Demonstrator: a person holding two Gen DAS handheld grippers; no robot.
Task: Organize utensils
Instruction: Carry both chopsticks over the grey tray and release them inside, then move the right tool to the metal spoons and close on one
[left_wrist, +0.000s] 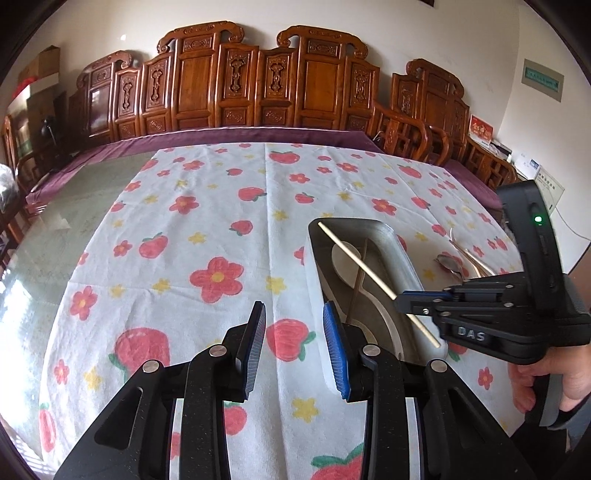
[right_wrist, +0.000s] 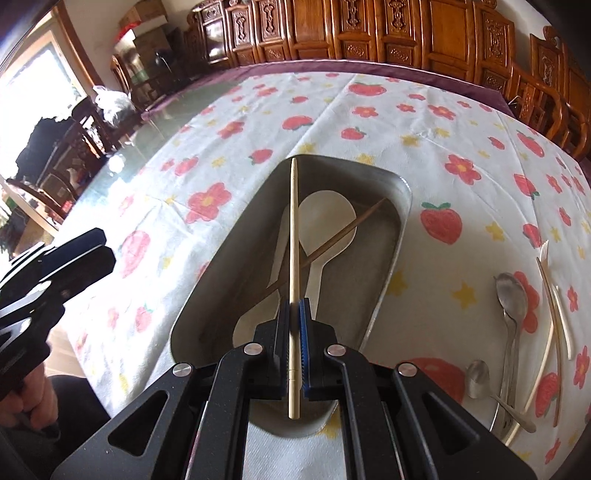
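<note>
A metal tray (right_wrist: 391, 236) lies on the flowered cloth and holds two white spoons (right_wrist: 327, 218) and a dark chopstick (right_wrist: 343, 236). My right gripper (right_wrist: 294, 314) is shut on a pale chopstick (right_wrist: 294, 229) and holds it lengthwise above the tray. In the left wrist view the right gripper (left_wrist: 410, 301) hovers over the tray (left_wrist: 400, 251) with the pale chopstick (left_wrist: 358, 258) slanting across it. My left gripper (left_wrist: 293, 325) is open and empty, just left of the tray's near end.
Right of the tray lie metal spoons (right_wrist: 511, 295), a smaller spoon (right_wrist: 480, 380), a white fork (right_wrist: 546, 266) and pale chopsticks (right_wrist: 554, 332). The glass table (left_wrist: 74, 206) has carved wooden chairs (left_wrist: 258, 81) behind it.
</note>
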